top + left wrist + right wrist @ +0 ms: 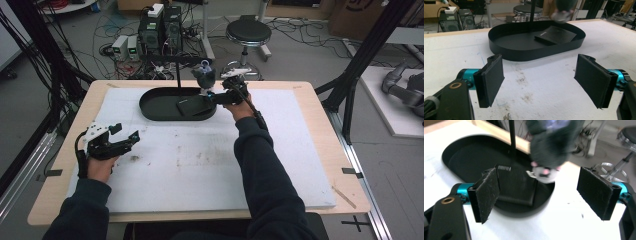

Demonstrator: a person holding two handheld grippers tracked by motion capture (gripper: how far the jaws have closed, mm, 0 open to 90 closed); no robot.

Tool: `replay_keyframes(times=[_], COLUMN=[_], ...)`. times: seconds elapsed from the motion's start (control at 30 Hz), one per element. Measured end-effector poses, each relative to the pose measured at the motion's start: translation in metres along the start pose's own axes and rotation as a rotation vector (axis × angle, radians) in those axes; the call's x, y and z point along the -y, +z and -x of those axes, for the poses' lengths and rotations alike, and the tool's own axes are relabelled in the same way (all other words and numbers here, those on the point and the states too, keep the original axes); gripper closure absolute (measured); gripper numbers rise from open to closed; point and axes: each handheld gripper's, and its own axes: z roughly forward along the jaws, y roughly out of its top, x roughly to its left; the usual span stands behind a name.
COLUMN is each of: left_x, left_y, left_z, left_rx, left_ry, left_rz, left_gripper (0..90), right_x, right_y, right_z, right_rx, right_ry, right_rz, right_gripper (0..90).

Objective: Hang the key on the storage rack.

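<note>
Both grippers' fingers gape wide and empty, right gripper [212,96] over the black tray [150,107], left gripper [125,136] well back.

Matt black oval tray [524,53], smooth-walled, plastic or painted metal, cannot tell which. Inside it a flat black case [516,185], finely ribbed in the right gripper view, faintly sheened. Rough, fuzzy black pads [491,80] on the left gripper [544,80], frayed at the edges; glossy teal metal behind them. Same coarse pads [596,192] on the right gripper [541,195]. White mat [200,170], matt, grainy, stained brown. Pale wooden table [320,115] edge, smooth. Dark plush toy [551,142], soft-looking, blurred.
</note>
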Motion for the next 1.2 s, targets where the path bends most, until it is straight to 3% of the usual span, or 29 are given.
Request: replay_keyframes(times=[0.13,0.2,0.3,0.4,0.47,0.5,0.9,1.03,1.2], left_x=[0.0,0.0,-0.001,-0.001,0.0,0.0,-0.001,-0.002,-0.002], left_y=[0.0,0.0,0.0,0.0,0.001,0.001,0.006,0.006,0.005], left_z=[0.001,0.001,0.002,0.003,0.003,0.004,0.013,0.014,0.013], left_rx=[0.008,0.013,0.018,0.022,0.023,0.024,0.035,0.032,0.027], left_ry=[0.002,0.003,0.005,0.009,0.006,0.007,0.012,0.006,0.005], left_rz=[0.0,0.005,0.013,0.013,0.012,0.012,0.014,0.025,0.029], left_gripper=[22.9,23.0,22.9,22.9,22.9,22.9,22.9,23.0,22.9], right_x=[0.014,0.019,0.033,0.039,0.052,0.056,0.13,0.144,0.147], right_y=[-0.028,-0.039,-0.058,-0.071,-0.085,-0.091,-0.128,-0.133,-0.139], right_z=[0.003,0.006,0.008,0.008,0.008,0.008,0.033,0.038,0.04], right_rx=[-0.018,-0.034,-0.047,-0.006,-0.023,-0.016,0.026,0.047,0.07], right_ry=[-0.038,-0.023,-0.041,-0.071,-0.101,-0.105,-0.018,-0.007,-0.008], right_rz=[0.059,0.032,0.064,-0.013,0.044,0.039,0.069,0.068,0.072], right_gripper=[18.9,18.8,18.8,18.8,18.8,18.8,18.9,18.9,18.9])
